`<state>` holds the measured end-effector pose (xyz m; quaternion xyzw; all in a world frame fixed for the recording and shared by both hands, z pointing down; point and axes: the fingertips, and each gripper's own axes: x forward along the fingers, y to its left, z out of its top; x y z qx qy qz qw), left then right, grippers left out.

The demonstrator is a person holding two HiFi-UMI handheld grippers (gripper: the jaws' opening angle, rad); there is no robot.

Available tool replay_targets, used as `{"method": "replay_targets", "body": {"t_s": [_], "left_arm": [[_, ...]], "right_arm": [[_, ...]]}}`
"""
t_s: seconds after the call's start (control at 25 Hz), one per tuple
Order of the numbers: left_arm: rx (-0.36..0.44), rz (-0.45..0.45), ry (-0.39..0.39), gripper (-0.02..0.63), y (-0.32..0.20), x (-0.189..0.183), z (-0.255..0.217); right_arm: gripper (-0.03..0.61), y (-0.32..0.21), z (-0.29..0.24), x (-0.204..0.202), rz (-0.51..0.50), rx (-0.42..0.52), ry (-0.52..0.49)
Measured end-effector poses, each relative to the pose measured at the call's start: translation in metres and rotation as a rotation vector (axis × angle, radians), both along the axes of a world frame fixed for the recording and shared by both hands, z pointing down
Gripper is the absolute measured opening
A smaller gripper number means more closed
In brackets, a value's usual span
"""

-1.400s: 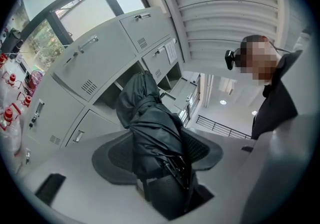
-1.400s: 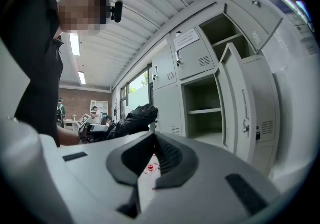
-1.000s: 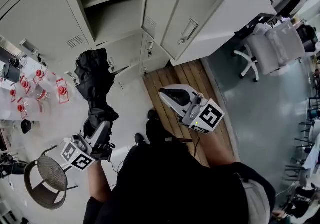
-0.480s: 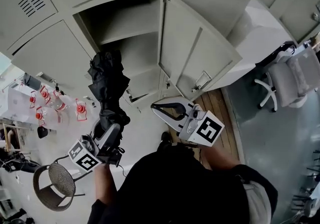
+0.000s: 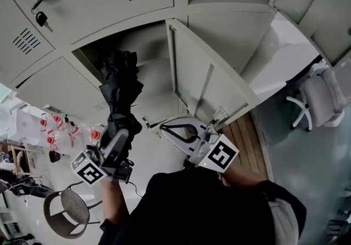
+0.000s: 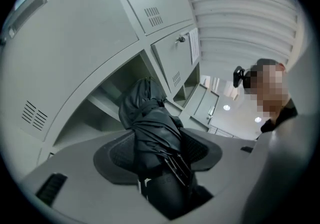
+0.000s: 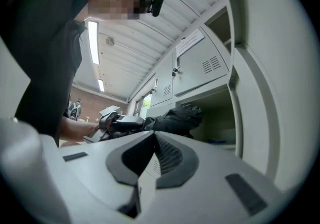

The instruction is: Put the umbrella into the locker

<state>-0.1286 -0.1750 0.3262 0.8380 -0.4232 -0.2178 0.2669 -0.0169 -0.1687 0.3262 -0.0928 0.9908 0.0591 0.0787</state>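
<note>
A folded black umbrella (image 5: 119,90) stands up out of my left gripper (image 5: 117,143), which is shut on its lower end; those jaws have just been closing a little further, with the umbrella between them. In the left gripper view the umbrella (image 6: 152,135) fills the gap between the pads, and its top points at the open locker compartment (image 6: 107,105). That compartment (image 5: 151,55) shows in the head view with its door (image 5: 205,85) swung out to the right. My right gripper (image 5: 168,127) hangs shut and empty below the door. The right gripper view shows the umbrella (image 7: 175,118) in front of the opening.
Closed grey lockers surround the open one, and a key (image 5: 41,18) hangs in an upper left door. A white office chair (image 5: 323,96) stands at the right. At the lower left is a round mesh stool (image 5: 68,214), with red-capped bottles (image 5: 55,135) above it. A wooden floor strip (image 5: 249,134) lies under the door.
Both grippers have risen toward the lockers. The umbrella's top has gone from below the open compartment to its mouth. The right gripper has shifted left under the door.
</note>
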Motion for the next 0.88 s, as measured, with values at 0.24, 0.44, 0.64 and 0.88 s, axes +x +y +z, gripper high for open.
{"method": "replay_targets", "body": {"t_s": [0.24, 0.44, 0.64, 0.88], "left_arm": [[0.030, 0.028, 0.127, 0.261, -0.039, -0.013, -0.010], [0.026, 0.022, 0.110, 0.261, -0.064, -0.027, -0.015], [0.026, -0.002, 0.023, 0.261, -0.089, -0.028, -0.017], [0.064, -0.046, -0.136, 0.259, -0.113, -0.025, -0.026]], "right_arm": [[0.012, -0.015, 0.000, -0.013, 0.029, 0.009, -0.019], [0.012, -0.018, -0.013, -0.025, 0.109, 0.031, -0.036], [0.012, -0.029, -0.015, -0.032, 0.132, 0.049, 0.007], [0.012, -0.036, -0.021, -0.041, 0.132, 0.055, -0.003]]}}
